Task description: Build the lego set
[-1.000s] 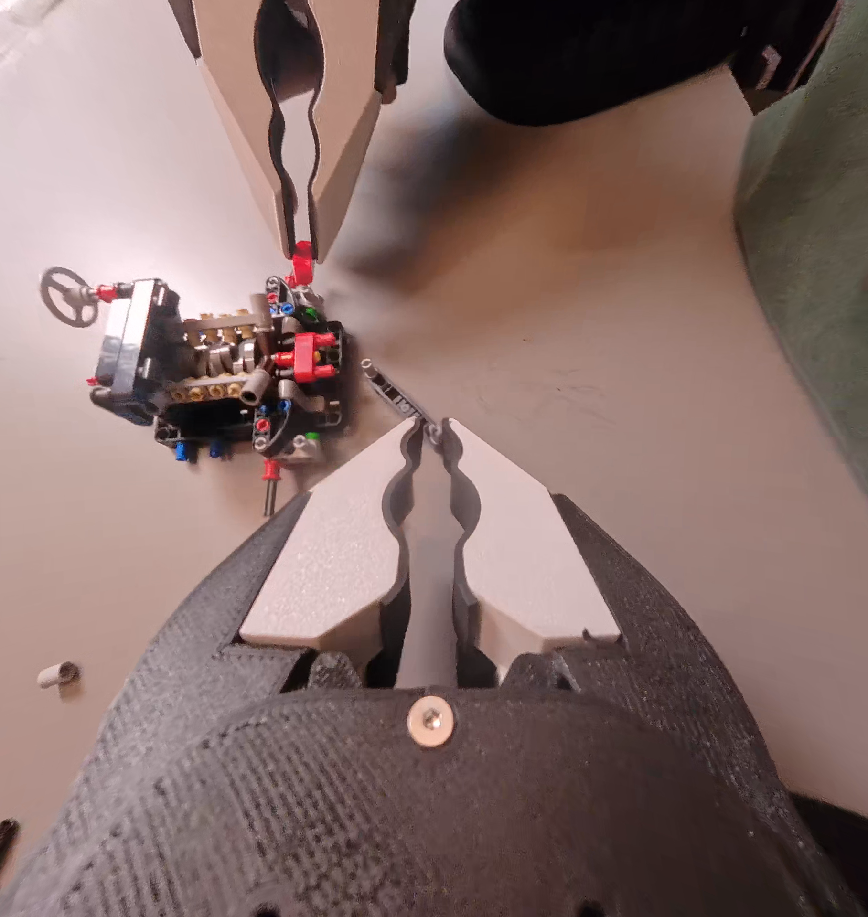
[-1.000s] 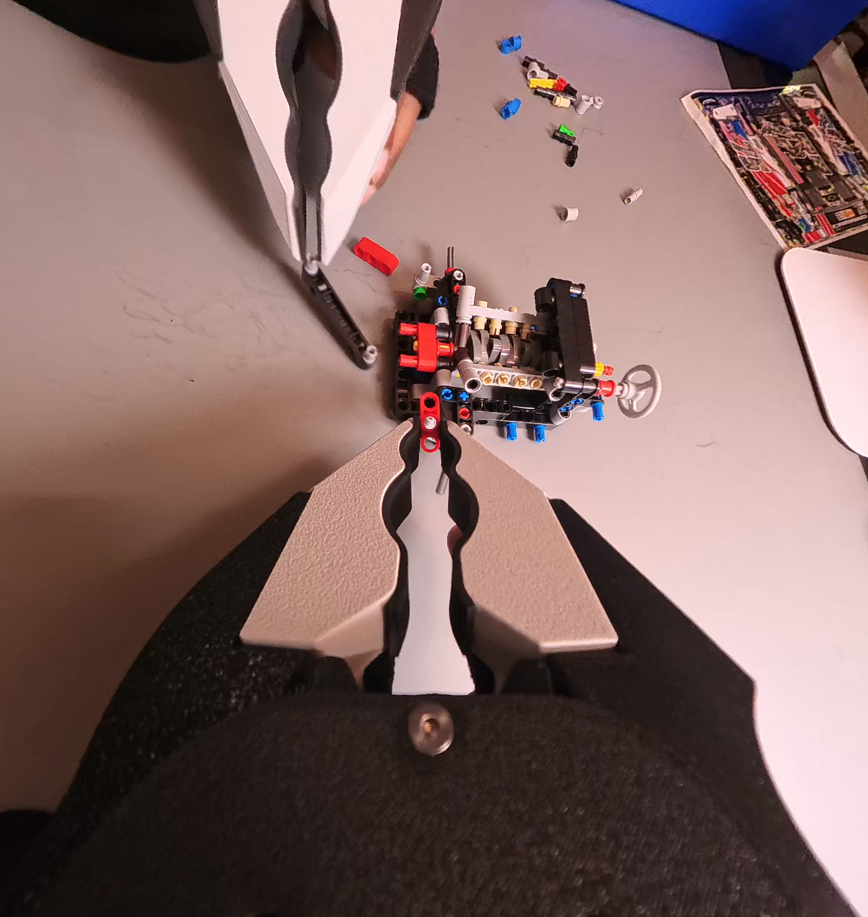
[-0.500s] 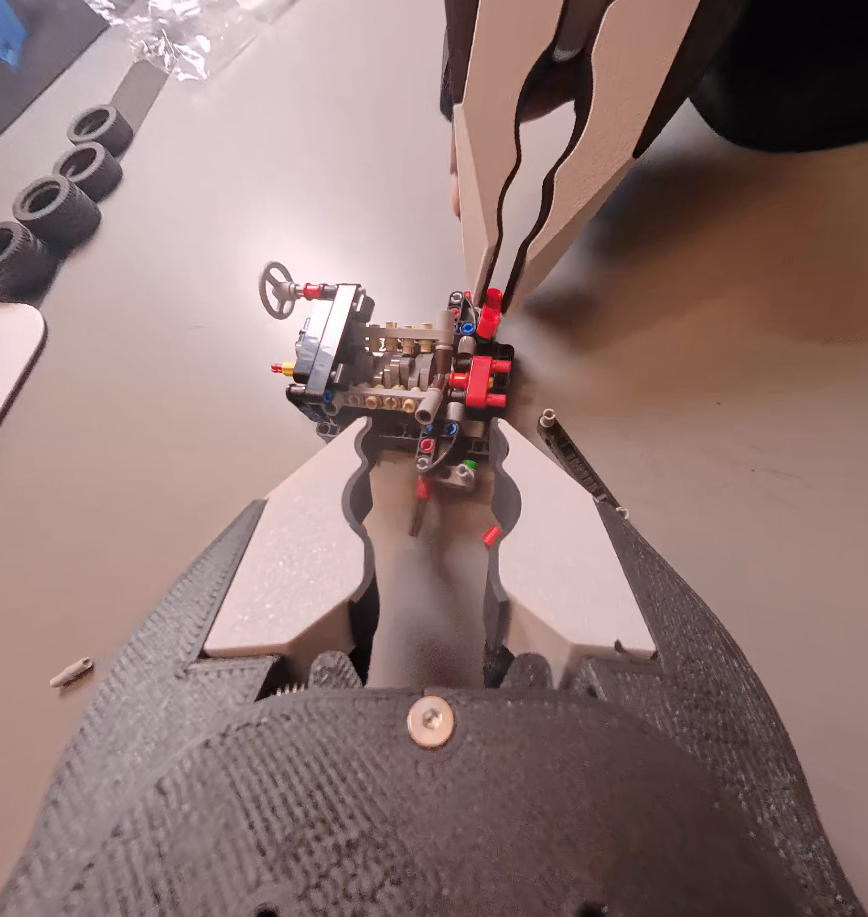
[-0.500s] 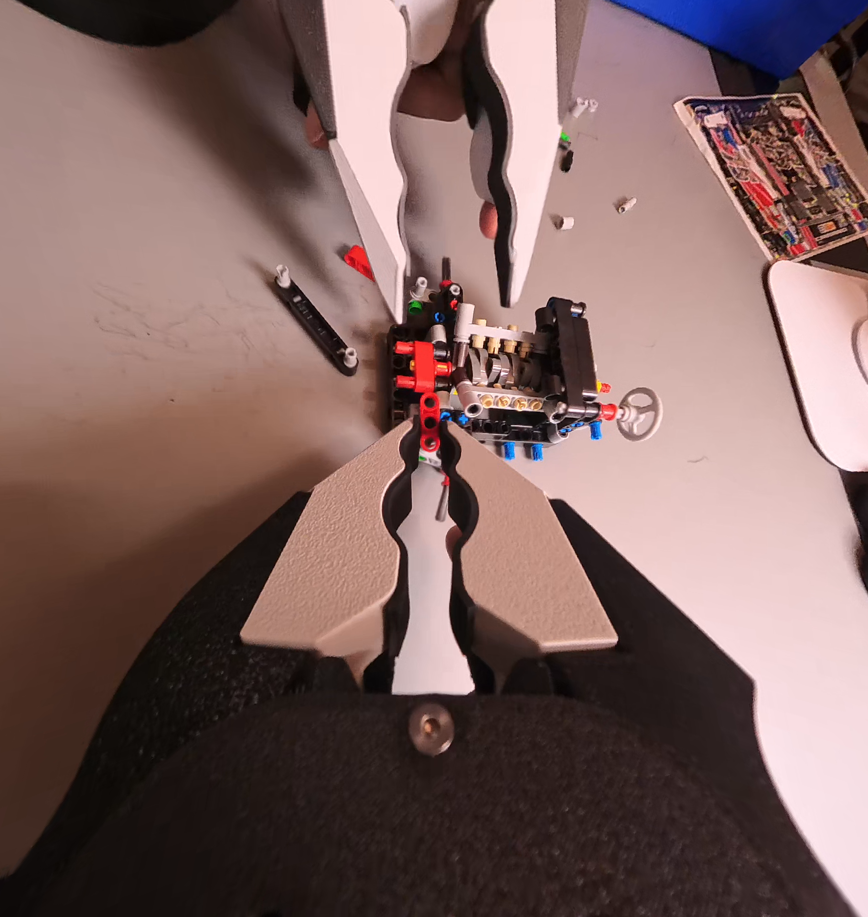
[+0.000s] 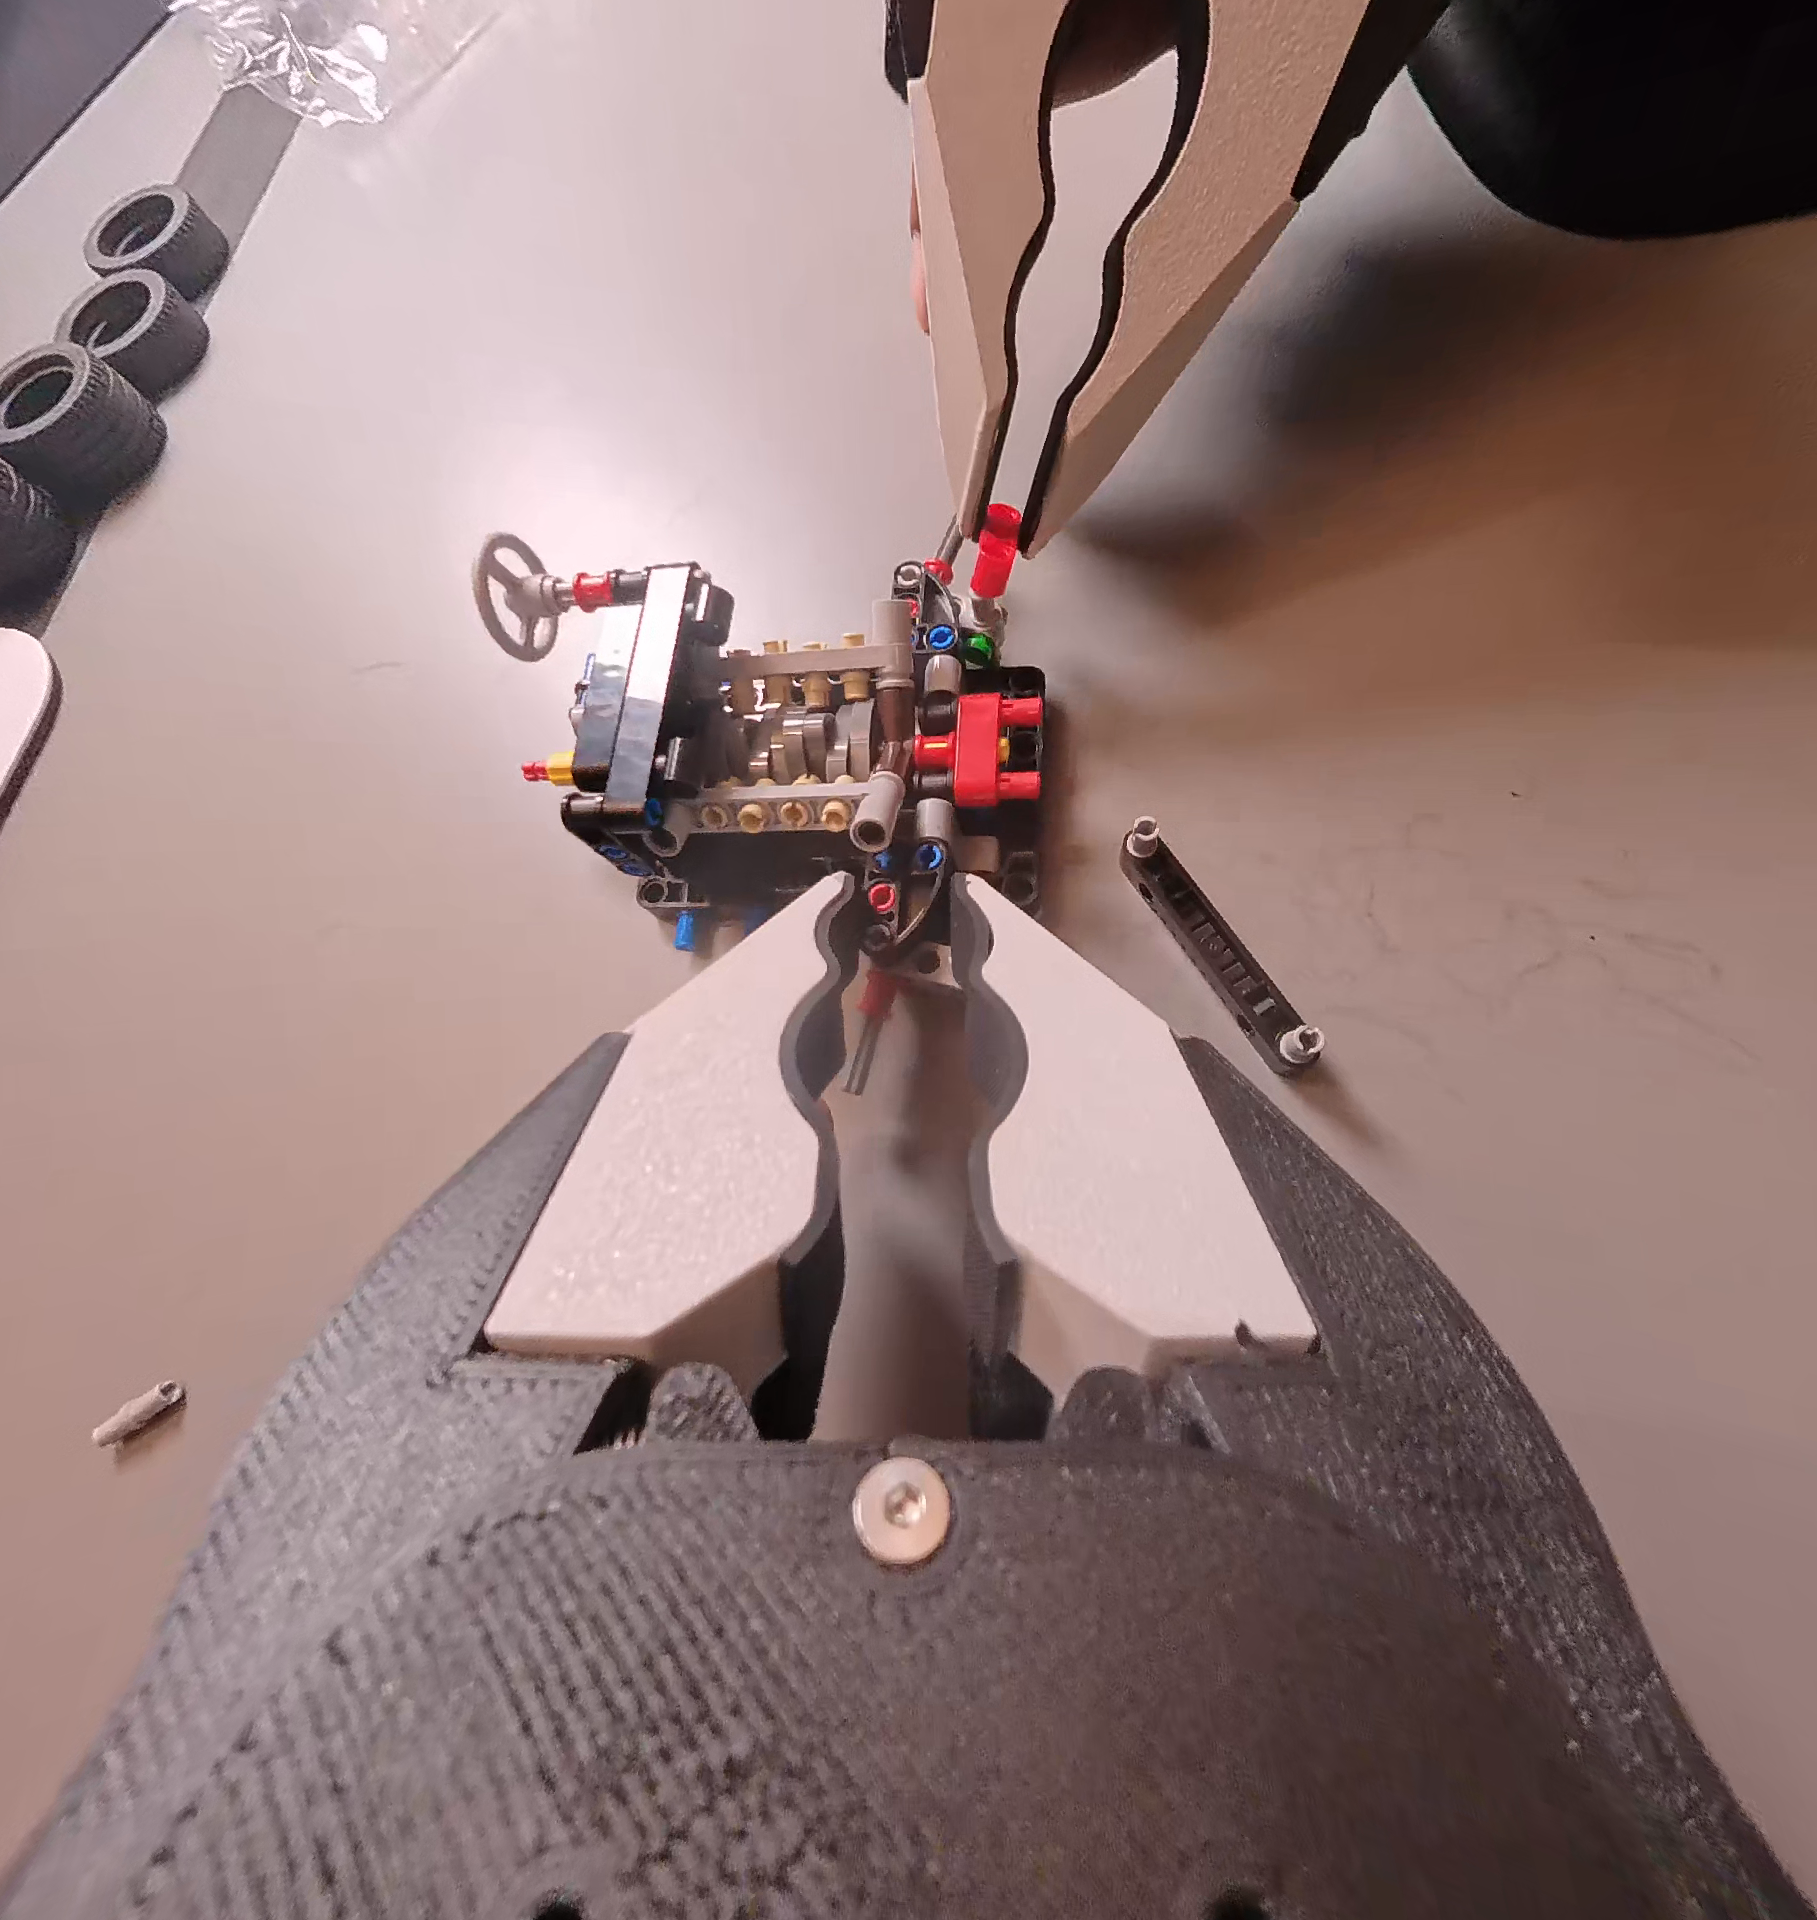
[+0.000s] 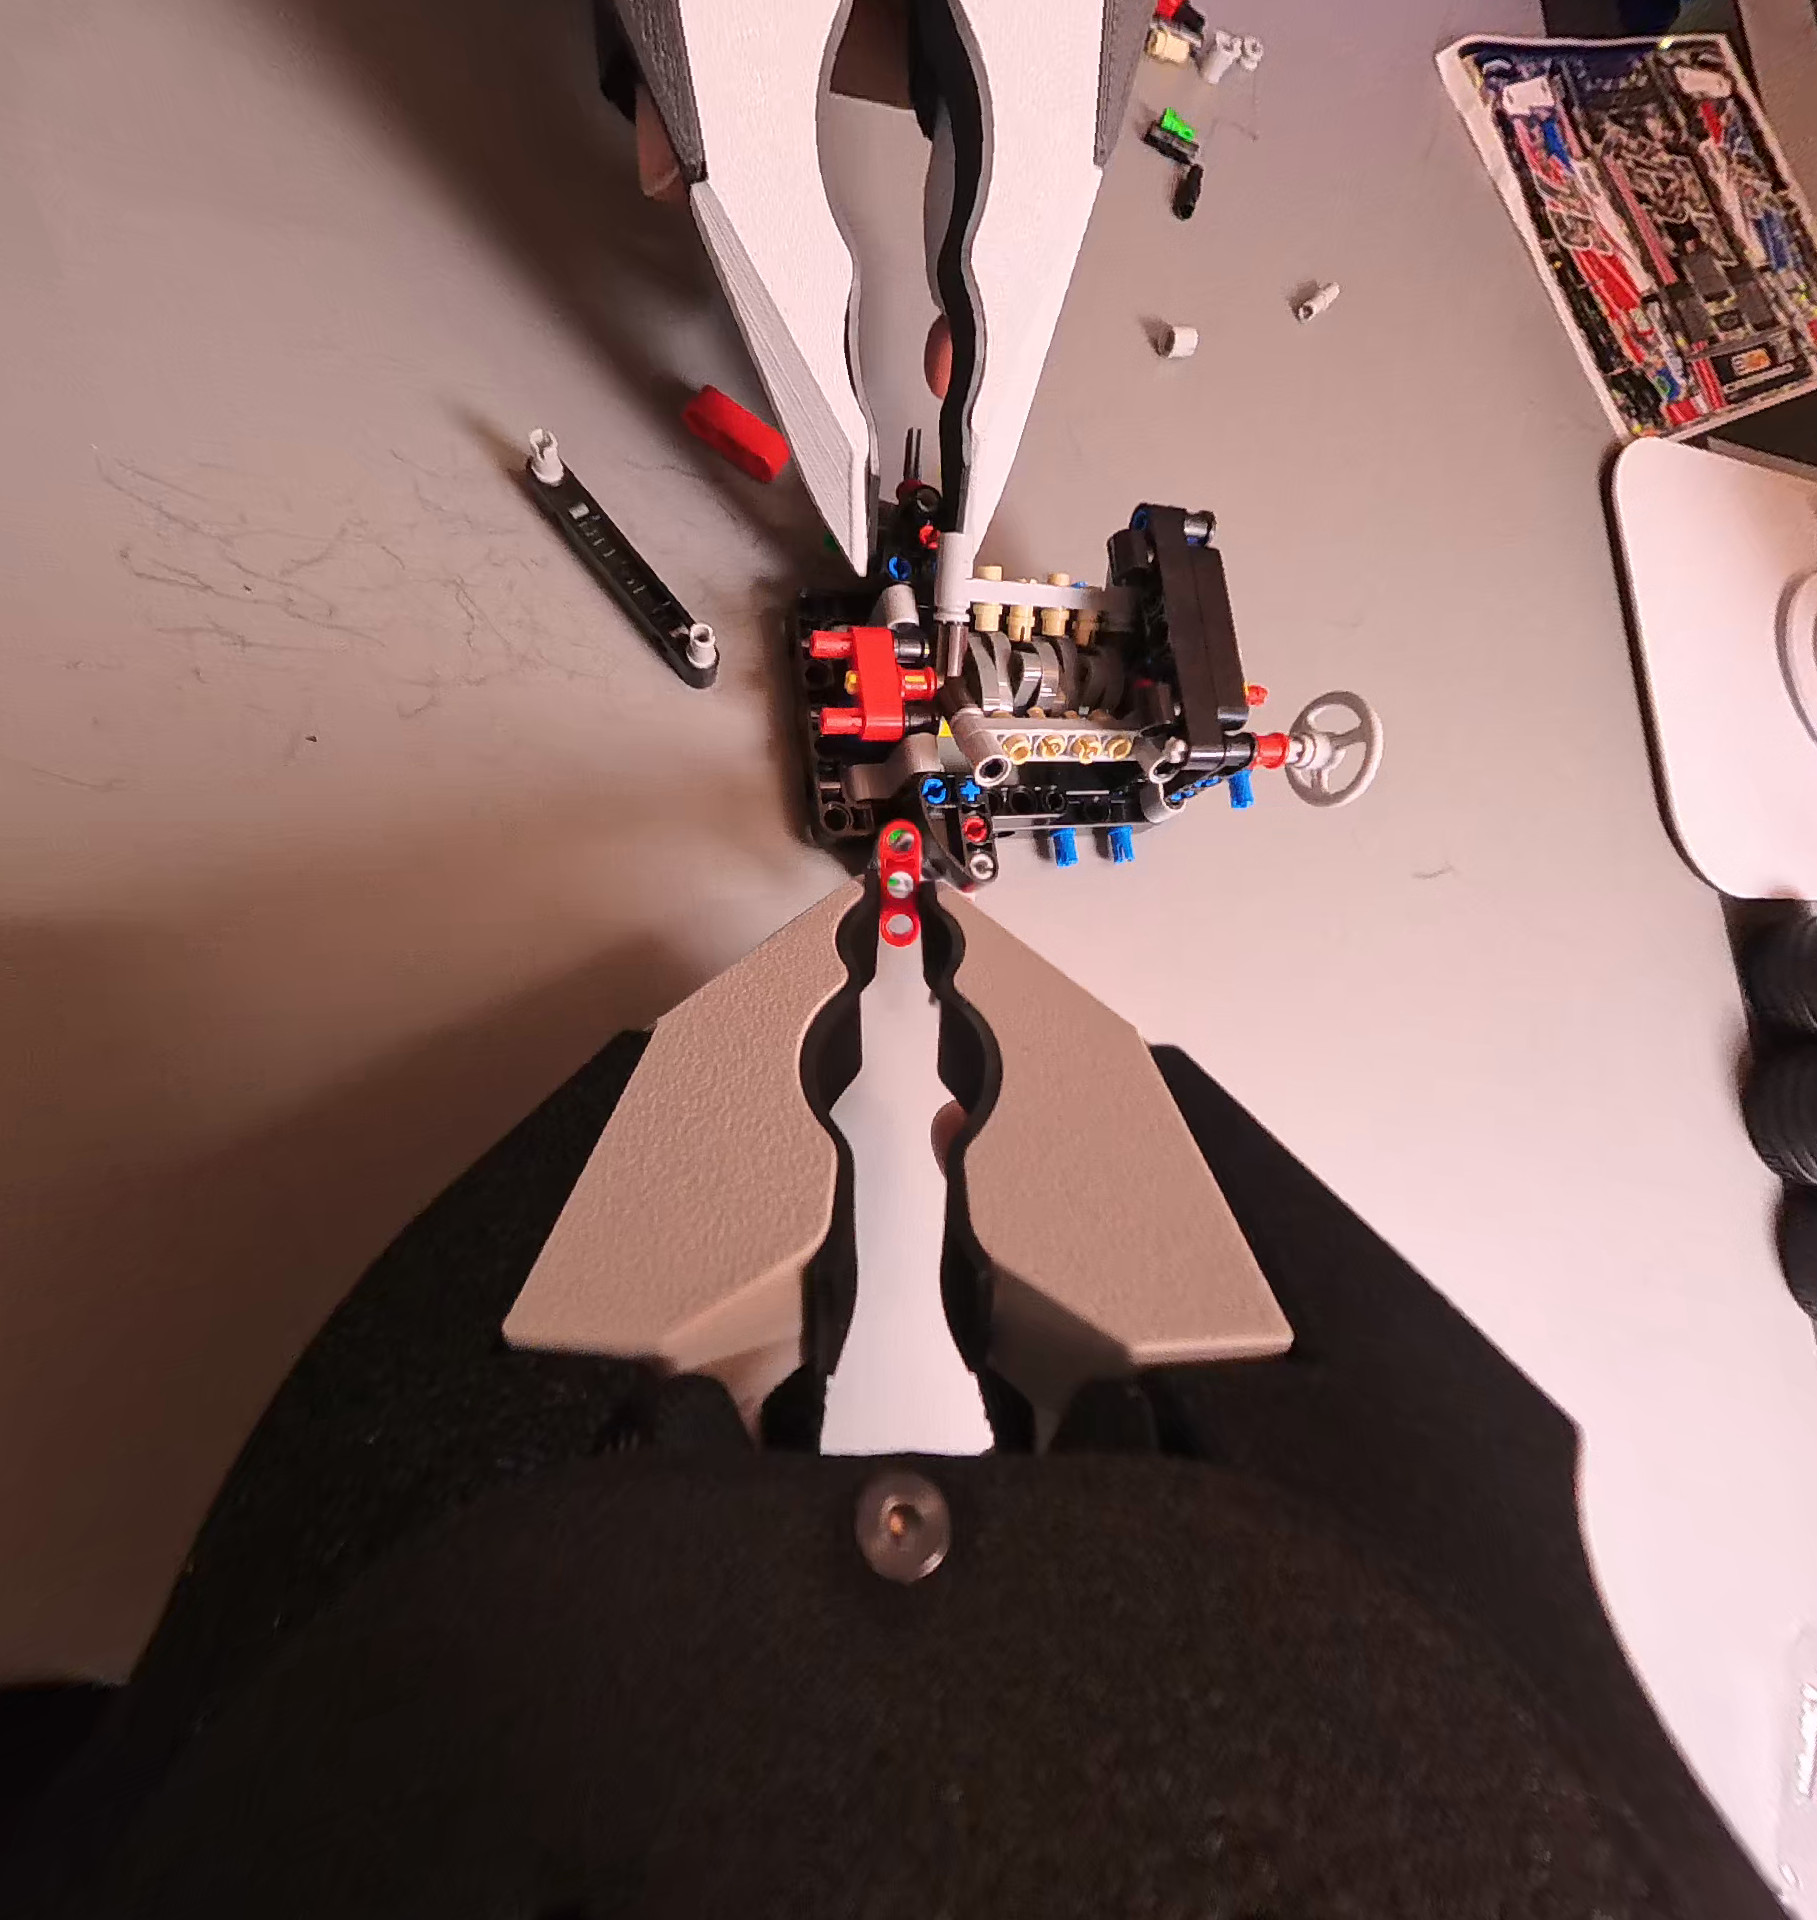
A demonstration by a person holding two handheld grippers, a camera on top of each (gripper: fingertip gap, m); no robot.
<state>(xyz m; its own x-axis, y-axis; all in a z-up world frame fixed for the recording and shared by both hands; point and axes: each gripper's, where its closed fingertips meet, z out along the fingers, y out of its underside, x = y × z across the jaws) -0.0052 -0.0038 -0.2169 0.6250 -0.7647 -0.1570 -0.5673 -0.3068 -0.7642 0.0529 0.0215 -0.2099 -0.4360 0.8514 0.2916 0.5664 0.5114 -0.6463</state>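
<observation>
Meanwhile the lego model (image 5: 810,748) sits mid-counter (image 5: 1403,644), the left gripper (image 5: 899,914) pinching its near corner. The right gripper (image 6: 899,914), jaws pinching a red beam (image 6: 898,883), risks skewing it and missing the pins.

The left tool (image 5: 904,914) covered the near corner of the lego assembly (image 5: 810,748), so whether its fingertips touched the bricks there could not be told. In the right wrist view the same tool's fingers (image 6: 1008,343) hid the model's far end and half of a loose red beam (image 6: 732,431). The picture's edge cut off the black tyres (image 5: 73,343) at the left, the instruction booklet (image 6: 1652,208) at the upper right and the white tray (image 6: 1735,665) beside it. Small loose parts (image 6: 1179,156) near the top edge were too small to identify. A crinkled clear bag (image 5: 291,52) ran out of frame, slightly blurred.
</observation>
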